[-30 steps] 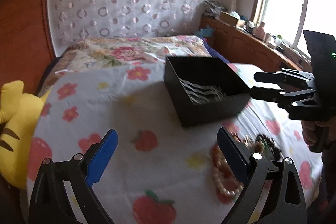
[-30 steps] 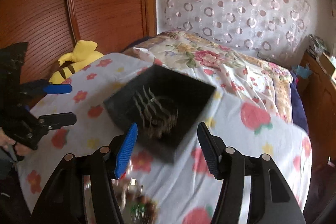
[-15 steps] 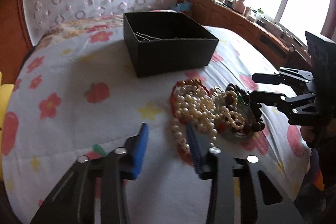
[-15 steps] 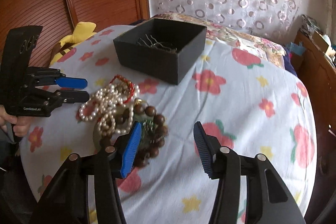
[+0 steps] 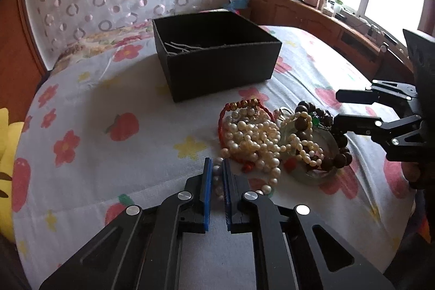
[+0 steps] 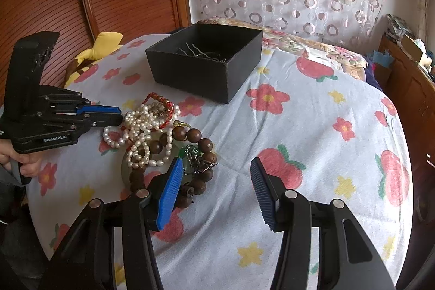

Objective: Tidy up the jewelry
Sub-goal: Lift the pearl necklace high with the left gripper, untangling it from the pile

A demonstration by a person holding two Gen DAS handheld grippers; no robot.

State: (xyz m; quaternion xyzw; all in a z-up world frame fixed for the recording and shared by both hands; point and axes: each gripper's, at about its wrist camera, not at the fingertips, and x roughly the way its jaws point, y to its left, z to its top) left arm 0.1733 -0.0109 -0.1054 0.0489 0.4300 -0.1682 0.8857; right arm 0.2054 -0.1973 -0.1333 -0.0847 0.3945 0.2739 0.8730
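A heap of jewelry is seen lying on a bed covered with a white flowered sheet (image 5: 114, 89). The heap is made up of a pearl necklace (image 5: 252, 137), a red cord bracelet (image 5: 225, 110) with gold beads, a string of dark wooden beads (image 6: 201, 140) and a pale green bangle (image 5: 320, 173), all tangled together. Behind the heap, close to it but apart, an open black box (image 5: 217, 72) is placed on the bed; thin wavy metal hairpins (image 6: 201, 52) are seen inside it.

The left gripper (image 5: 216, 175) is lowered at the near edge of the heap, and its jaws have just been closing; a strand of the pearl necklace is pinched between the blue pads. The right gripper (image 6: 214, 186) is held with its jaws apart and nothing between them: its left pad is set just beside the wooden beads, while its right pad is over bare sheet. A yellow plush toy (image 6: 103, 45) is seen at the bed's edge beside a wooden panel
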